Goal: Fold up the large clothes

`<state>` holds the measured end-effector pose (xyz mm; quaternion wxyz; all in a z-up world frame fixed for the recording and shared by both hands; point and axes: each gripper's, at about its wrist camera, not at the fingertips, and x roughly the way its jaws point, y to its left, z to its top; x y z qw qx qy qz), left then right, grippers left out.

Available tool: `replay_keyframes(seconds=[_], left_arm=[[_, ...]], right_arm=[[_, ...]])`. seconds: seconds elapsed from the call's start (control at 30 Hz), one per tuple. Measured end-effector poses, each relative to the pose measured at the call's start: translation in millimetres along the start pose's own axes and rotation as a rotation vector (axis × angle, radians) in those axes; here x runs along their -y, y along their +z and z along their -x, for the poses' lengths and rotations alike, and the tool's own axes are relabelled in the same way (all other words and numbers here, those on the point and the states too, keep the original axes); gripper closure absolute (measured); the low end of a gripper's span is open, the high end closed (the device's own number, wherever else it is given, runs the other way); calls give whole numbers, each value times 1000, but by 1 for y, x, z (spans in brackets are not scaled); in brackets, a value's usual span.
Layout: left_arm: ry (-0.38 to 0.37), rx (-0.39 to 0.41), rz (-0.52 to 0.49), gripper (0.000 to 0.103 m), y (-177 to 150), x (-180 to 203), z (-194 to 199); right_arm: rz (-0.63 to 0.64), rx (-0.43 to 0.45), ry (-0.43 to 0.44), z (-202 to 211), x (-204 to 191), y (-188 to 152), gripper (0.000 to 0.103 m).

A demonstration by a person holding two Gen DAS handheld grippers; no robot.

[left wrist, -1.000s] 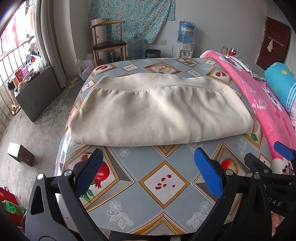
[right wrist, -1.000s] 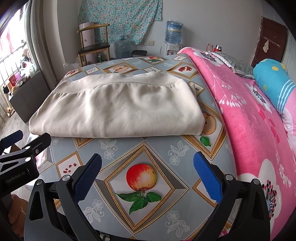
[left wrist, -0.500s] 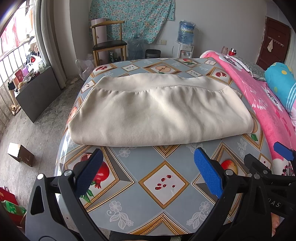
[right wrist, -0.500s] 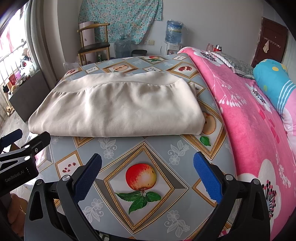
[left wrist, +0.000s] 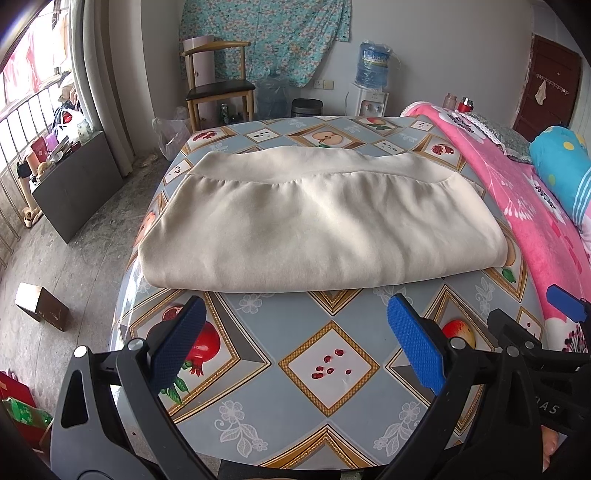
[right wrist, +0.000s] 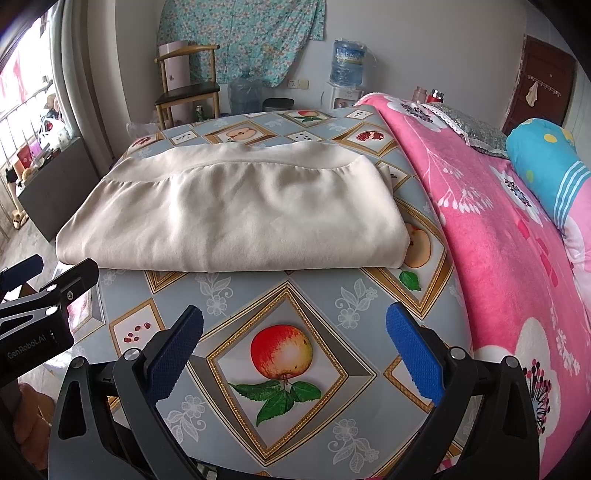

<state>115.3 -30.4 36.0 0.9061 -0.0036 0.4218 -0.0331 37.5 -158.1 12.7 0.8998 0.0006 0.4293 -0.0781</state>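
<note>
On my far left, through the left wrist camera, I see a small cardboard box [left wrist: 41, 306] on the concrete floor and a dark cabinet [left wrist: 75, 184] by the window bars. Behind them a wooden chair [left wrist: 218, 88] stands against the wall, with a floral cloth [left wrist: 264, 35] hung above it.

My left gripper [left wrist: 295, 341] hangs over the near part of the table [left wrist: 328, 365], which wears a fruit-patterned cover. Its jaws are spread wide with nothing between them, the blue pads [left wrist: 413, 349] clear of the cover. Ahead of it lies the garment [left wrist: 317, 221], cream-coloured and folded into a broad rectangle, flat on the middle of the table with its banded edge on the far side. Neither gripper touches it.

My right gripper [right wrist: 293, 347] sits just beside the left one, over a printed apple [right wrist: 281, 350], and its jaws are also spread wide and empty. From this camera the garment [right wrist: 236, 214] lies straight ahead, its near fold well short of the fingertips. Past the table's right edge runs a pink blanket [right wrist: 498, 236], and at the far right a blue pillow [right wrist: 546, 166] rests on it. A water dispenser [right wrist: 345, 74] stands against the back wall.
</note>
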Motion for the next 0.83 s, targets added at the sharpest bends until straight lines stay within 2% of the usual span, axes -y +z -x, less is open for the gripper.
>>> replay_keyframes(seconds=[0.83], left_arm=[[-2, 2, 3, 8, 0, 1, 2]], right_arm=[[12, 3, 0, -1, -2, 0, 6]])
